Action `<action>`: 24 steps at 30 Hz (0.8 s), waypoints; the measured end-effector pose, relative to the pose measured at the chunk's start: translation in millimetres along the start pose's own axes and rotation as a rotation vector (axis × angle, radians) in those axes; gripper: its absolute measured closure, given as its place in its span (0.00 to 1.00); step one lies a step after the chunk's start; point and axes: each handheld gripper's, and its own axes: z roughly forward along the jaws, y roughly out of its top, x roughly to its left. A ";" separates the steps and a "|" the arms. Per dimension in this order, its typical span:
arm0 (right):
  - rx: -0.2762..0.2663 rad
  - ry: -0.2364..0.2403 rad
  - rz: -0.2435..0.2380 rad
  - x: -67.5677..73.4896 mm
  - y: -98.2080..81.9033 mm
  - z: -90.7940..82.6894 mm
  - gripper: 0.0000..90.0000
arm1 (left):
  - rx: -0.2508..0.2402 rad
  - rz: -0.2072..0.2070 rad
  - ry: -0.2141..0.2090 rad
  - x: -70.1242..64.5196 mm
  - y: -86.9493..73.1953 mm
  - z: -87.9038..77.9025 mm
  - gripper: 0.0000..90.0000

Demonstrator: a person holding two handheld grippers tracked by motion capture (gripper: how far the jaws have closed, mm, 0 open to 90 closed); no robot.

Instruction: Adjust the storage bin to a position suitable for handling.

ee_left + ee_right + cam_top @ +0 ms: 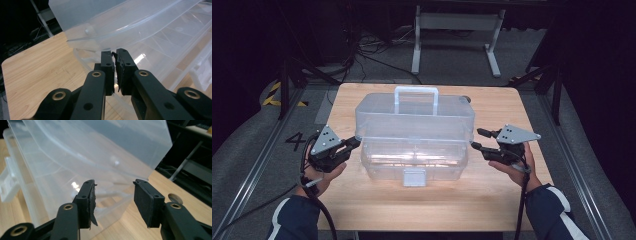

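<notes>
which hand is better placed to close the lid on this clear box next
Probably the left. The left gripper is shut at the raised lid edge of the clear box, while the right gripper stands open beside the lid's right corner.

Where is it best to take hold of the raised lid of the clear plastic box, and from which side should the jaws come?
Probably the thin side edges of the lid, one from each end of the clear box. The lid stands tilted open, so its edges hang free. The left gripper meets the left edge with jaws shut; the right gripper waits open at the right edge.
</notes>
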 end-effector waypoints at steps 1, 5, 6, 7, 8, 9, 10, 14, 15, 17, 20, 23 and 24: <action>-0.009 -0.003 0.005 0.2 0.7 -0.1 0.59 | 0.000 0.000 0.000 0.0 0.0 0.0 0.94; -0.030 -0.012 0.000 0.6 2.8 0.7 0.60 | -0.007 0.003 0.000 0.0 1.3 -0.8 0.94; -0.036 -0.015 0.002 1.0 2.9 1.0 0.61 | -0.007 0.007 0.000 0.5 1.5 -1.3 0.94; -0.043 -0.020 0.003 1.2 3.2 1.1 0.62 | -0.010 0.005 0.002 0.3 1.5 -1.9 0.93; -0.049 -0.026 0.000 1.3 3.6 1.1 0.63 | -0.011 0.005 0.004 0.6 1.4 -2.3 0.92; -0.057 -0.034 -0.008 1.9 4.7 0.8 0.64 | -0.014 0.000 0.006 0.8 0.9 -2.9 0.91; -0.057 -0.034 -0.008 1.9 4.7 0.8 0.64 | -0.019 0.001 0.012 1.8 0.5 -3.7 0.91; -0.077 -0.046 -0.025 3.5 6.9 0.6 0.69 | -0.018 -0.012 0.015 2.4 -3.7 -5.8 0.90; -0.085 -0.054 -0.026 4.5 8.1 0.9 0.71 | -0.014 -0.007 0.016 2.1 -5.2 -5.6 0.90; -0.096 -0.055 -0.032 5.4 11.0 0.7 0.73 | -0.008 -0.002 0.018 1.1 -8.8 -4.9 0.90; -0.115 -0.067 -0.034 5.1 14.7 2.5 0.75 | 0.003 -0.013 0.018 0.9 -15.4 -4.1 0.89; -0.143 -0.091 -0.014 3.5 18.4 4.5 0.76 | 0.018 -0.009 0.025 2.0 -22.9 -2.3 0.88; -0.151 -0.097 -0.007 2.2 19.3 4.7 0.77 | 0.021 -0.018 0.019 1.9 -25.5 -1.5 0.88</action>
